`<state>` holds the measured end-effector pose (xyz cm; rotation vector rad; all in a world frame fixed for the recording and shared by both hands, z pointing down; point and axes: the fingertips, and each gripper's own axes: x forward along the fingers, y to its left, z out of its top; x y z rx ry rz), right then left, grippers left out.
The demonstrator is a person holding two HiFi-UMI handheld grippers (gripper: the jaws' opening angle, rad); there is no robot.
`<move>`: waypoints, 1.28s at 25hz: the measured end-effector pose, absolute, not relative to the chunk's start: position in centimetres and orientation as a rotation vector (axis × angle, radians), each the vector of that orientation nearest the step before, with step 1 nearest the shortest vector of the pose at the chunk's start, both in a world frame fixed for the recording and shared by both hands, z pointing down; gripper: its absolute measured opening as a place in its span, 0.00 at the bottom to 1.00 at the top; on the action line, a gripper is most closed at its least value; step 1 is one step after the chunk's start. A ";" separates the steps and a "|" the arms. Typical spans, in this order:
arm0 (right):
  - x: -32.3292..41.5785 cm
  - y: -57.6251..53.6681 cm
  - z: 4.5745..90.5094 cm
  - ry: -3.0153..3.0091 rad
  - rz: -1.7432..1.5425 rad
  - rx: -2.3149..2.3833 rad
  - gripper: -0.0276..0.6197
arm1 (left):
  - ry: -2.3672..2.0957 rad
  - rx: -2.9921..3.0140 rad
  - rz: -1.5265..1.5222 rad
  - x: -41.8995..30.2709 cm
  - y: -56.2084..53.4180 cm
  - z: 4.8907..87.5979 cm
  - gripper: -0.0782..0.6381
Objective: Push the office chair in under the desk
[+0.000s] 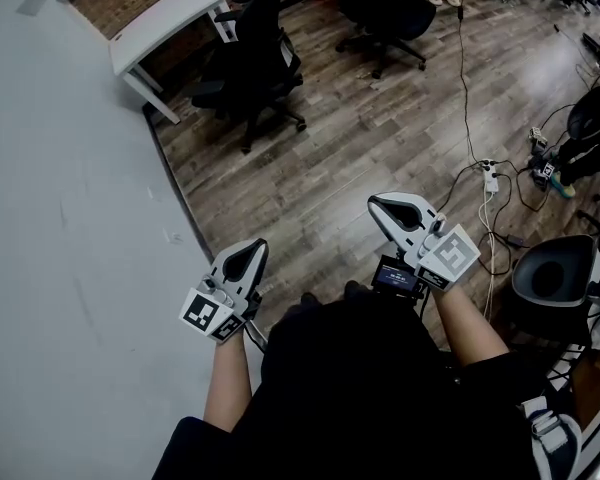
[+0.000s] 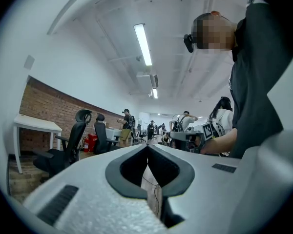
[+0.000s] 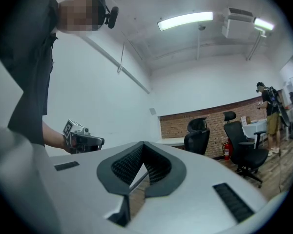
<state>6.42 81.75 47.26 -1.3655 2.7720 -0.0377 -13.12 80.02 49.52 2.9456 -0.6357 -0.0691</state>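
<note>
A black office chair (image 1: 252, 63) stands on the wood floor just right of a white desk (image 1: 165, 18) set against the brick wall at the top left. Both are far ahead of me. My left gripper (image 1: 260, 244) is shut and empty, low at the left near the grey wall. My right gripper (image 1: 374, 202) is also shut and empty, a little further forward. In the left gripper view the chair (image 2: 63, 150) and desk (image 2: 34, 125) show at the left beyond the closed jaws (image 2: 147, 145). The right gripper view shows the chair (image 3: 198, 140) and desk (image 3: 171, 141) past its jaws (image 3: 143, 144).
A second black chair (image 1: 385, 13) stands further back. Cables and a power strip (image 1: 490, 178) lie on the floor at the right, beside a dark round seat (image 1: 555, 273). A grey wall (image 1: 60, 218) runs along the left. People (image 2: 126, 126) stand far off.
</note>
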 end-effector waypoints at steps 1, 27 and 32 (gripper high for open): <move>6.7 81.7 47.2 2.768 -0.038 -1.366 0.05 | -0.638 2.946 -0.072 -12.9 79.9 49.4 0.13; 11.1 80.8 49.4 2.767 -0.120 -1.403 0.05 | -0.593 2.947 0.001 -7.9 78.7 50.7 0.13; 11.5 80.1 49.6 2.744 -0.080 -1.426 0.05 | -0.561 2.929 -0.026 -6.9 77.1 50.1 0.13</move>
